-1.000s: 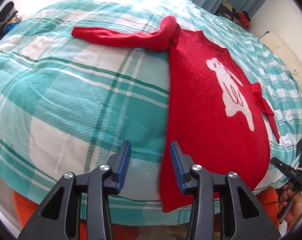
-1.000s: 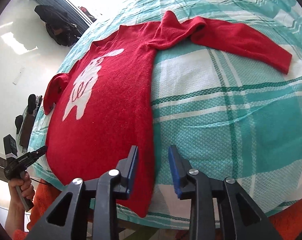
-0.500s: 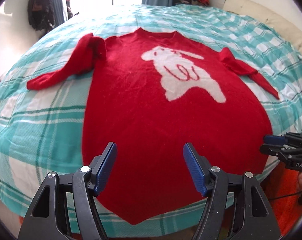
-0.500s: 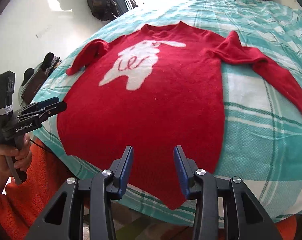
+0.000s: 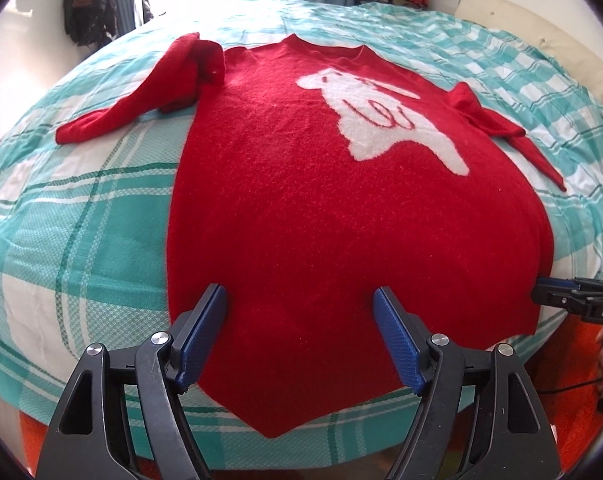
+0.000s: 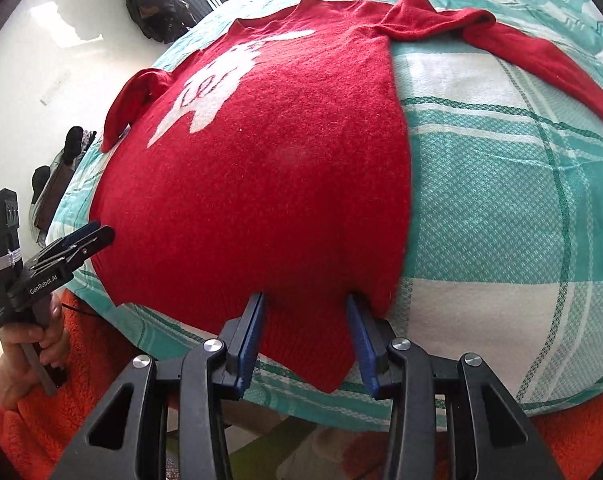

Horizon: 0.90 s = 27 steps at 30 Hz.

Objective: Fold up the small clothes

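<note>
A small red sweater (image 5: 321,200) with a white animal figure lies flat, front up, on a teal and white checked bedspread (image 5: 81,208); both sleeves are bunched at the shoulders. It also shows in the right wrist view (image 6: 269,168). My left gripper (image 5: 300,296) is open and empty, its jaws wide apart just above the sweater's hem near the left corner. My right gripper (image 6: 305,300) is open and empty above the hem's right corner. The right gripper shows at the edge of the left wrist view (image 5: 573,300), and the left gripper in the right wrist view (image 6: 77,240).
The bed's front edge runs just under the hem, with orange fabric (image 6: 81,380) below it. A cream headboard or cushion (image 5: 549,40) lies at the far right. Dark clothes (image 5: 89,12) hang by the window at the back left.
Both grippers have swung in from the bed's sides to the sweater's hem. Both have opened wider, the left one most. The sweater has not moved.
</note>
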Tool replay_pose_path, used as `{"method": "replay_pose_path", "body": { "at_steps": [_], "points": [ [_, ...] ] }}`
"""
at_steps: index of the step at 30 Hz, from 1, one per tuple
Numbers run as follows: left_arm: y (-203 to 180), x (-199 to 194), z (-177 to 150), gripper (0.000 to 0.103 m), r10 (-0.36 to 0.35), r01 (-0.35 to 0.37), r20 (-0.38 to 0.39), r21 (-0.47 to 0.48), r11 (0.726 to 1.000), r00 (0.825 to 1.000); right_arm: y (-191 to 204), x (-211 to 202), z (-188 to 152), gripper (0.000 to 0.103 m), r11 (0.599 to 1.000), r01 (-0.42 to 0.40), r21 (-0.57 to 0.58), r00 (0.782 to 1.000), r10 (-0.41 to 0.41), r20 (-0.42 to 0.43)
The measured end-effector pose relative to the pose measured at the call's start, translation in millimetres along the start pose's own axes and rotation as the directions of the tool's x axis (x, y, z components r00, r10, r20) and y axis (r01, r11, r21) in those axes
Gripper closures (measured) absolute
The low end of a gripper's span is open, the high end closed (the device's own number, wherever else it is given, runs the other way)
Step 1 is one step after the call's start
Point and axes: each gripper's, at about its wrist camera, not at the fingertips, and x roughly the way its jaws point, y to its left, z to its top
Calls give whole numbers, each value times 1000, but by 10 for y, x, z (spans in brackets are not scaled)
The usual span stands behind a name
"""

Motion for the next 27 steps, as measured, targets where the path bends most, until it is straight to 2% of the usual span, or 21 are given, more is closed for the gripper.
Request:
{"method": "replay_pose_path", "body": {
  "at_steps": [5,8,10,12,14,16,18,20,22,24,25,26,27],
  "points": [
    [160,-183,32,25,-2,4,27,-83,997,1000,-127,-128,-7,61,995,-39,93,999,39,0],
    [319,-373,20,24,-13,23,67,-149,989,998,-362,-468,32,61,979,-114,169,988,95,120],
    [412,-459,-21,23,-10,25,82,-185,982,997,-713,-719,122,61,951,-167,261,969,110,222],
    [497,-496,-70,22,-6,26,86,-226,974,996,-1183,-901,232,60,895,-217,389,945,92,313],
    [577,-491,-110,22,-7,29,80,-272,962,997,-1656,-1002,338,60,823,-274,497,916,67,395],
    [644,-481,-115,22,-6,29,77,-310,950,997,-2055,-1014,428,60,744,-300,597,902,17,432],
    [678,-487,-118,22,-3,31,84,-329,944,996,-2351,-964,525,60,680,-315,662,896,-17,444],
    [695,-467,-126,22,1,26,80,-336,941,997,-2572,-866,603,60,635,-321,703,898,-32,439],
    [726,-418,-140,22,-1,23,64,-352,936,998,-2725,-711,669,60,602,-345,720,902,0,433],
    [785,-358,-159,22,-11,27,43,-378,926,999,-2804,-602,709,61,589,-360,724,900,16,435],
    [812,-325,-165,22,-15,25,29,-392,920,999,-2823,-592,725,64,591,-361,722,898,12,439],
    [834,-300,-172,22,-17,23,19,-405,914,1000,-2820,-588,755,76,602,-348,718,903,9,430],
    [852,-288,-181,22,-17,21,13,-414,910,1000,-2808,-600,798,96,625,-315,715,915,-1,403]
  ]
}}
